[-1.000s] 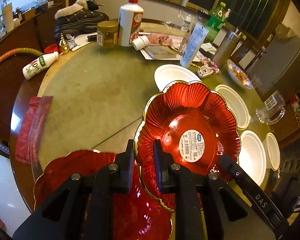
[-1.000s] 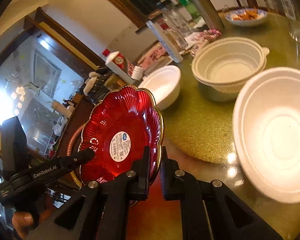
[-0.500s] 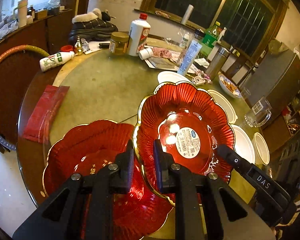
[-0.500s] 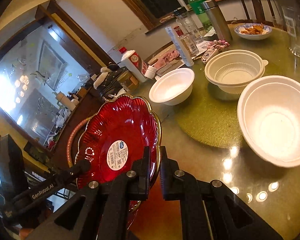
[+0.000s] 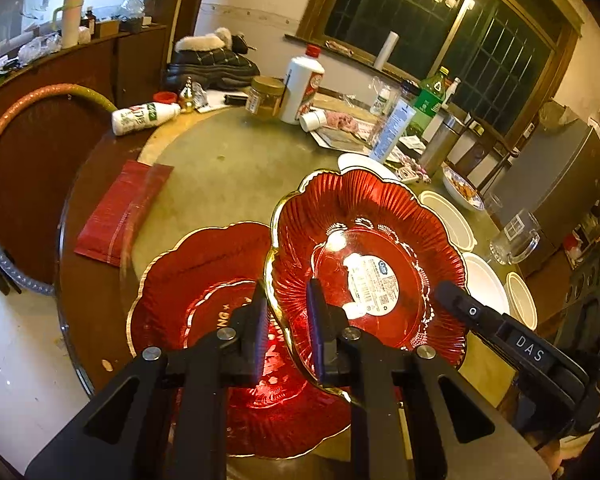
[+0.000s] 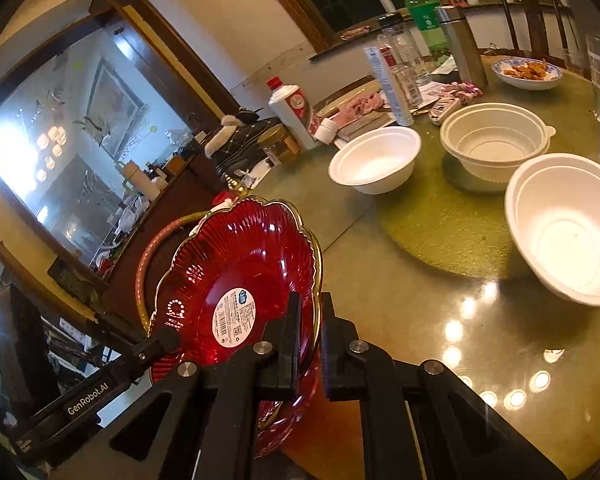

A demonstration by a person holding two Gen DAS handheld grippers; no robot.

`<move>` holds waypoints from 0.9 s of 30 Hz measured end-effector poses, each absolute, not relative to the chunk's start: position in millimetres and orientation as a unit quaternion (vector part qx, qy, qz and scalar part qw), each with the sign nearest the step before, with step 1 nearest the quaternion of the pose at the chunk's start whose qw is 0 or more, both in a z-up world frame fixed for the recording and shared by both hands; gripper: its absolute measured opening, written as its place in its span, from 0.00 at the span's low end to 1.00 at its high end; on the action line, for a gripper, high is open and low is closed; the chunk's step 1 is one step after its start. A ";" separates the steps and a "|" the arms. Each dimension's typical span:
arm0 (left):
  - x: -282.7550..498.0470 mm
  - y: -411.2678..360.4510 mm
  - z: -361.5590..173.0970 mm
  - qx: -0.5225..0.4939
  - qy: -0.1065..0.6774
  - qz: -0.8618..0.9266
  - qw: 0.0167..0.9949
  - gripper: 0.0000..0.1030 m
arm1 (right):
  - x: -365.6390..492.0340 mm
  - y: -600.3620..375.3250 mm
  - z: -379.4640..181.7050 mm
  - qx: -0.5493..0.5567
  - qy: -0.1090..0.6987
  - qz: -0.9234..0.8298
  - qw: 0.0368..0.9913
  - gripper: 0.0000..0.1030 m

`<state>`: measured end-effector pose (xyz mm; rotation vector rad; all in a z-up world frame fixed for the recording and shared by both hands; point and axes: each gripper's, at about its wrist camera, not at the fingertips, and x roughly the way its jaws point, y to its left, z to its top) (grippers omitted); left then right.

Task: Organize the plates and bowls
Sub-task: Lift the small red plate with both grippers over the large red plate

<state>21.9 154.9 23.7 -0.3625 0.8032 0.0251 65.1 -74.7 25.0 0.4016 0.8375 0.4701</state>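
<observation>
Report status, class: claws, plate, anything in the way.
Both claws, left and right, shut on labelled plate's rim. Second red plate lies below on table. White bowls stand apart.

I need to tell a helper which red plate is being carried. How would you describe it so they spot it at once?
On the round table, two red scalloped plates with gold rims sit nearest the camera. The held plate is lifted and tilted, pinched at its rim by both grippers. Only it carries a white barcode sticker; the flat plate has none.
</observation>
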 end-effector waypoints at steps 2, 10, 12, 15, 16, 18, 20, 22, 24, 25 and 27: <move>16.3 157.7 23.7 -0.176 0.383 0.018 0.907 0.15 | 63.0 -70.4 26.7 0.189 0.399 0.229 0.867 0.07; 1.6 171.4 12.3 -0.190 0.376 0.044 0.906 0.15 | 56.2 -52.1 21.8 0.170 0.403 0.244 0.866 0.07; -0.9 175.3 8.6 -0.195 0.376 0.049 0.905 0.15 | 55.9 -47.6 19.7 0.165 0.405 0.247 0.865 0.07; -4.4 178.6 3.5 -0.197 0.375 0.059 0.904 0.15 | 55.0 -42.4 16.3 0.159 0.408 0.252 0.863 0.07; -5.0 179.0 2.1 -0.196 0.375 0.061 0.904 0.15 | 54.9 -40.1 15.2 0.156 0.408 0.254 0.863 0.07; -5.5 179.3 -1.0 -0.194 0.376 0.067 0.904 0.15 | 55.4 -36.7 14.1 0.151 0.409 0.256 0.863 0.07; -4.9 180.3 -4.7 -0.194 0.379 0.071 0.902 0.15 | 55.9 -34.0 12.8 0.145 0.409 0.258 0.863 0.07; -4.2 181.4 -8.2 -0.193 0.381 0.076 0.901 0.15 | 56.2 -31.9 11.4 0.141 0.409 0.260 0.863 0.07; -4.1 181.1 -10.7 -0.189 0.383 0.078 0.901 0.15 | 57.5 -30.4 9.2 0.138 0.410 0.261 0.863 0.07; -3.8 180.6 -11.8 -0.187 0.383 0.080 0.901 0.15 | 57.1 -29.8 8.6 0.137 0.410 0.261 0.863 0.07; -4.1 181.0 -13.8 -0.187 0.384 0.081 0.900 0.15 | 57.5 -29.5 6.6 0.137 0.412 0.262 0.862 0.07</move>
